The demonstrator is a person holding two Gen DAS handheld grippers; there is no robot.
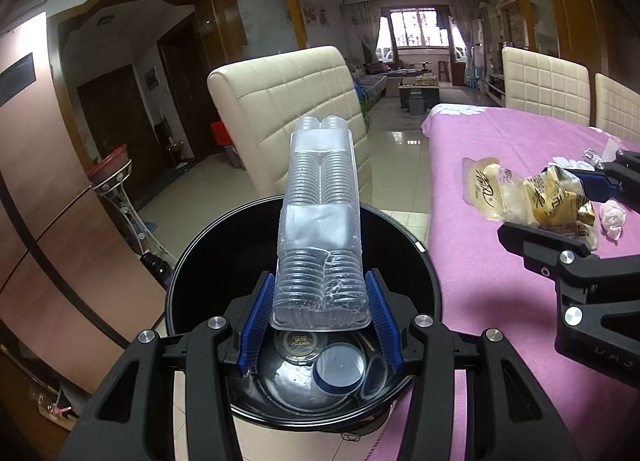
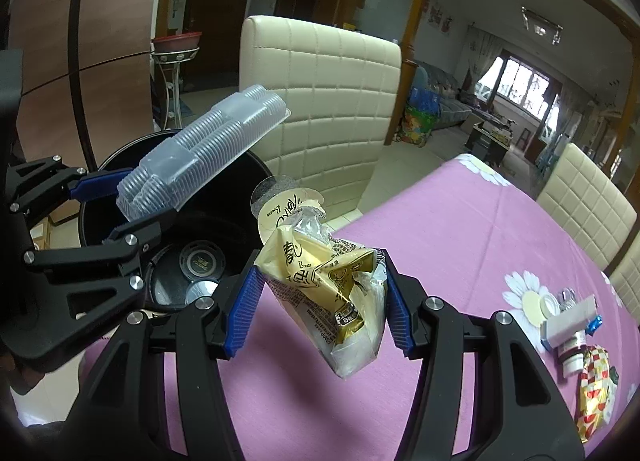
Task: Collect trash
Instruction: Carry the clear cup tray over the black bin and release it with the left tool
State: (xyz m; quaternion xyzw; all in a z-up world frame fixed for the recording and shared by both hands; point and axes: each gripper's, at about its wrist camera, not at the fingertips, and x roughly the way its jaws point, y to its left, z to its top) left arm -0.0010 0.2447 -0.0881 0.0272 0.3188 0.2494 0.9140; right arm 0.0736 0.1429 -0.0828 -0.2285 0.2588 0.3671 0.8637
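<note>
Pink cloth (image 2: 460, 221) at lower right is still bearing scraps (image 2: 576, 325), while the left gripper (image 1: 320, 301) is clamping a tray (image 1: 320, 221) over the part-filled bin (image 1: 192, 261) at frame centre and the right gripper (image 2: 320, 301) is pinching a wrapper (image 2: 332, 285).

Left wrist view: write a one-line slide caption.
Left tool holds a clear plastic tray over the black bin; right tool grips a yellow wrapper.
</note>
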